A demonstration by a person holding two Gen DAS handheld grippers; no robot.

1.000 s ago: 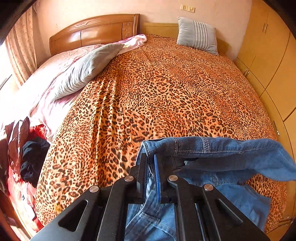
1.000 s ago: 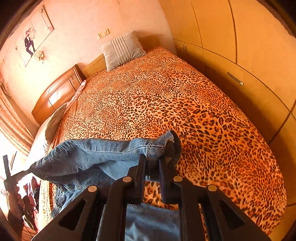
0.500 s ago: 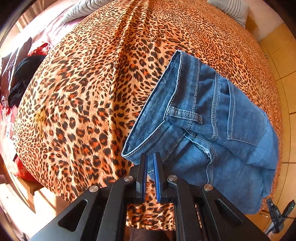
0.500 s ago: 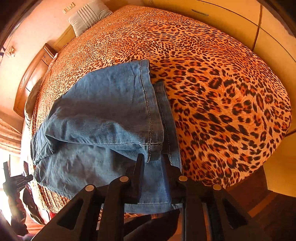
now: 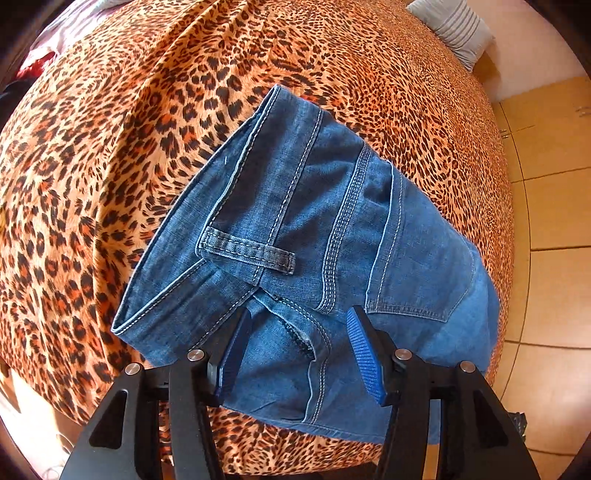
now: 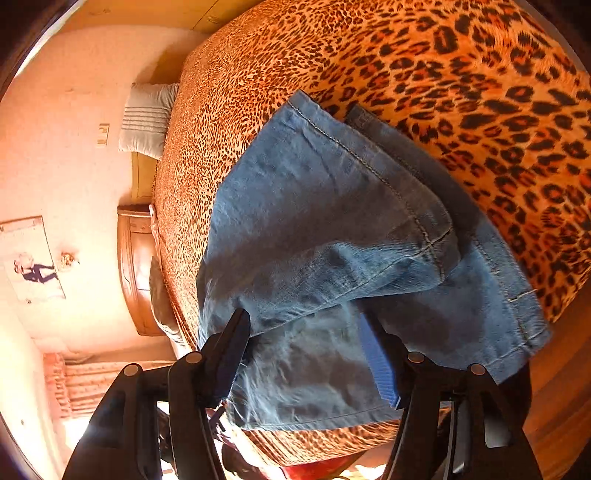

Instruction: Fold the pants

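Note:
Folded blue jeans (image 5: 314, 236) lie on the leopard-print bedspread (image 5: 110, 147) near the bed's front edge. The left wrist view shows the waistband end, with a belt loop and a back pocket facing up. My left gripper (image 5: 299, 321) hovers over that end, its jaws opening, blue pads apart and off the denim. The right wrist view shows the hem end of the jeans (image 6: 332, 229), the leg cuffs stacked. My right gripper (image 6: 306, 321) is over it, jaws opening, with cloth lying below the gap but not pinched.
A grey striped pillow (image 5: 454, 29) lies at the far end of the bed by the wall. Wooden wardrobe doors (image 5: 546, 177) run along one side. The wooden headboard (image 6: 136, 266) and a wall picture (image 6: 33, 266) show in the right wrist view.
Both grippers came down with the jeans, laid them folded on the bedspread, then let go. Each pair of jaws went from shut on denim to spread apart.

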